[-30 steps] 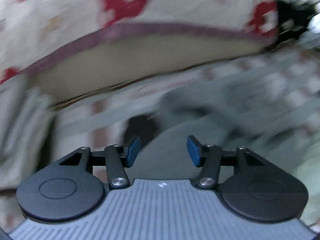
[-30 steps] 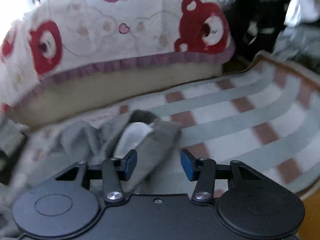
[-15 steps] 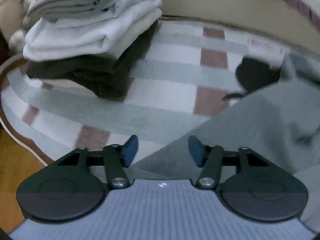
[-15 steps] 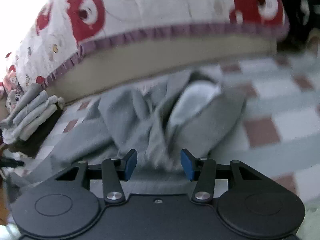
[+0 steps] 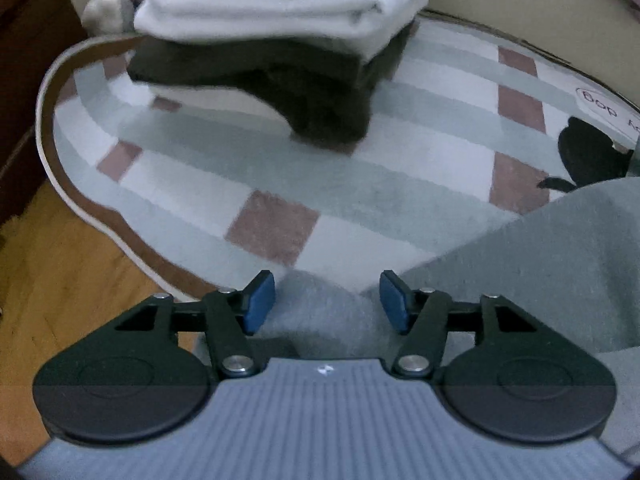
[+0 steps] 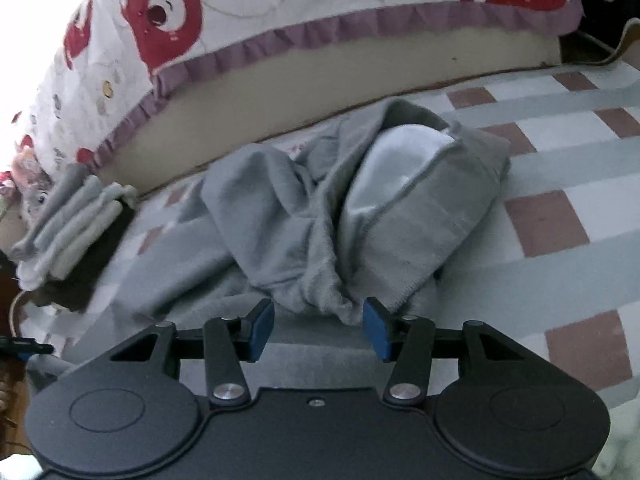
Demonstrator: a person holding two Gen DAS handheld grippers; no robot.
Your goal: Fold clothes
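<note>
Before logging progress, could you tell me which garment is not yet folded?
The crumpled grey fleece garment before the right gripper; the stacked clothes are folded flat.

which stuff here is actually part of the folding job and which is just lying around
Part of the job:
- grey garment, crumpled on the rug, unfolded
- stack of folded clothes
- left gripper, jaws open
- right gripper, jaws open

Just lying about:
- checked rug
- bear-print bedspread
- soft toy
- wooden floor

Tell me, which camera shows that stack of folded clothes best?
The left wrist view: the stack of folded clothes sits close ahead on the rug. The right wrist view shows it only small at the left edge.
</note>
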